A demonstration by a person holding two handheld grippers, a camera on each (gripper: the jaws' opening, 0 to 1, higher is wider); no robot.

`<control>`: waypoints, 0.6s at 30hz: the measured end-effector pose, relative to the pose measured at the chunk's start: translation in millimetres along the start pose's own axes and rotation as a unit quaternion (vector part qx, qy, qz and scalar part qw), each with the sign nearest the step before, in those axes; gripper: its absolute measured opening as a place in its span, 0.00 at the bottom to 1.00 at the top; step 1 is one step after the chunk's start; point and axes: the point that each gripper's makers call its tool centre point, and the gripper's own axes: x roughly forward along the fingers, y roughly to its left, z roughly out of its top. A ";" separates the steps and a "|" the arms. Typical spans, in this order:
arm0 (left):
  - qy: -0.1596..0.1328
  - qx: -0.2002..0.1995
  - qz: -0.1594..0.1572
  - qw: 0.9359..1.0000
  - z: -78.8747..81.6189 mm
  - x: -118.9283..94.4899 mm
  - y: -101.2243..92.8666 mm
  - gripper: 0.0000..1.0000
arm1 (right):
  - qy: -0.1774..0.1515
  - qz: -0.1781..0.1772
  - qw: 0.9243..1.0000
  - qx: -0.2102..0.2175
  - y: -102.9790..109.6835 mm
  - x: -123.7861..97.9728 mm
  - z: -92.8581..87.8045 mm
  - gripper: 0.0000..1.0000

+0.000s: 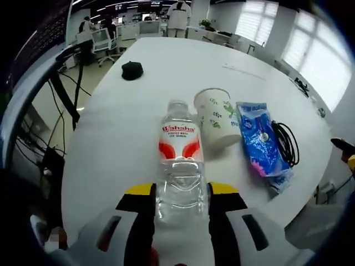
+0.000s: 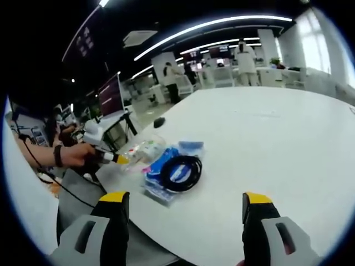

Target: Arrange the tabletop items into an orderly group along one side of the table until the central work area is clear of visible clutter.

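A clear water bottle (image 1: 180,166) with a red and white label lies on the white table (image 1: 166,55). Its base sits between the jaws of my left gripper (image 1: 181,191), which press on both its sides. Right of the bottle lie a tipped paper cup (image 1: 216,117), a blue packet (image 1: 258,138) and a coiled black cable (image 1: 285,144). In the right gripper view the cable (image 2: 182,169) rests on the packet (image 2: 161,166), with the bottle (image 2: 143,149) beside them near the table's edge. My right gripper (image 2: 184,202) stands open above the table with nothing between its fingers.
A small black object (image 1: 132,70) lies farther along the table near its left edge. A hand (image 2: 75,155) holds the left gripper at the table edge. Most of the tabletop (image 2: 266,138) is bare. Office chairs, desks and standing people fill the background.
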 end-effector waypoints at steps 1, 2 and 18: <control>0.000 0.000 0.001 1.000 -1.1 -0.5 1.3 0.36 | -0.001 0.001 1.000 0.000 -0.1 0.9 0.7 0.85; 0.001 0.001 0.003 1.000 -2.8 -1.6 2.5 0.36 | -0.001 0.001 1.000 0.000 -0.5 1.7 0.9 0.85; 0.007 -0.011 0.013 1.000 -20.4 -15.5 12.1 0.36 | 0.005 0.012 1.000 -0.007 3.8 9.8 3.8 0.85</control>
